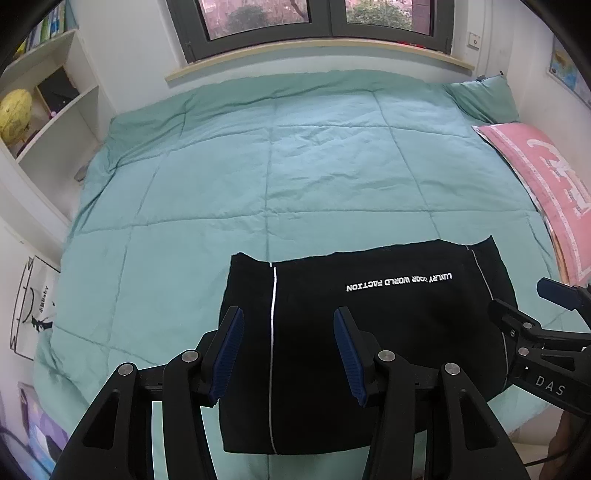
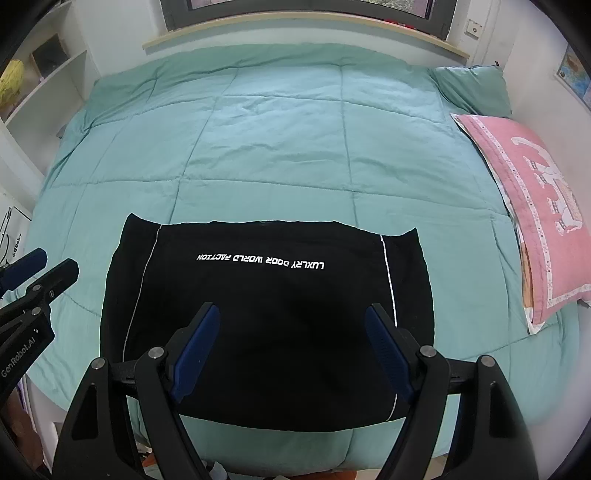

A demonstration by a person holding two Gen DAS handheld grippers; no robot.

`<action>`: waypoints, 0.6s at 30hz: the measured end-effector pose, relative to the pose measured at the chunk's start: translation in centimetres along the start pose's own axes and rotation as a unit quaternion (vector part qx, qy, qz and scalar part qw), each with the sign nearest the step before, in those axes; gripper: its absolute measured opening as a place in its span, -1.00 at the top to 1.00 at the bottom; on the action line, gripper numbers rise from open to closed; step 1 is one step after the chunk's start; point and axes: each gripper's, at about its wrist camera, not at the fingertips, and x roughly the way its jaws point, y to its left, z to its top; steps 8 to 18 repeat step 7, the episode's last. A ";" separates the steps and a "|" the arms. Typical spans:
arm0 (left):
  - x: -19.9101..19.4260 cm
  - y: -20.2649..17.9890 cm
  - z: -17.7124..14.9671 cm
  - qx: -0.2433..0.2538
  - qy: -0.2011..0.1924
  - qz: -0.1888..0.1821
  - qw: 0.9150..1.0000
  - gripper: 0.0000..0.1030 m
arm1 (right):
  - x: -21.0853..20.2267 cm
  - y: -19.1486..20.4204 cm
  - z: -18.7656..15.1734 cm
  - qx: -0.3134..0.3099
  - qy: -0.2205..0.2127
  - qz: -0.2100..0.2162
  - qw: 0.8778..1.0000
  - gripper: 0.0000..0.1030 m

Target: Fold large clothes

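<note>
A black garment (image 1: 369, 332) (image 2: 266, 314) with white piping and white lettering lies folded into a flat rectangle on the near part of the bed. My left gripper (image 1: 288, 319) hovers above its left half, jaws apart with nothing between the blue pads. My right gripper (image 2: 291, 315) hangs over the garment's near middle, jaws wide and empty. Each gripper shows at the edge of the other's view: the right gripper (image 1: 517, 295) at the garment's right side, the left gripper (image 2: 59, 264) off its left side.
A teal quilt (image 1: 295, 166) (image 2: 277, 147) covers the bed. A pink pillow (image 1: 546, 192) (image 2: 535, 206) and a teal pillow (image 1: 484, 98) lie at the right. White shelves (image 1: 55, 110) stand at the left, a window (image 1: 314, 26) behind.
</note>
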 end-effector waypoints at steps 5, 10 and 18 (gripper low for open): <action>-0.8 0.7 0.1 -0.008 -0.032 0.019 0.999 -0.01 | 0.1 0.1 -0.1 -0.003 0.002 -0.001 1.000 -0.59; -0.5 0.9 0.2 -0.009 -0.022 0.016 1.000 -0.08 | 0.2 0.1 -0.2 -0.003 0.003 -0.001 1.000 -0.59; -0.5 0.9 0.2 -0.009 -0.022 0.016 1.000 -0.08 | 0.2 0.1 -0.2 -0.003 0.003 -0.001 1.000 -0.59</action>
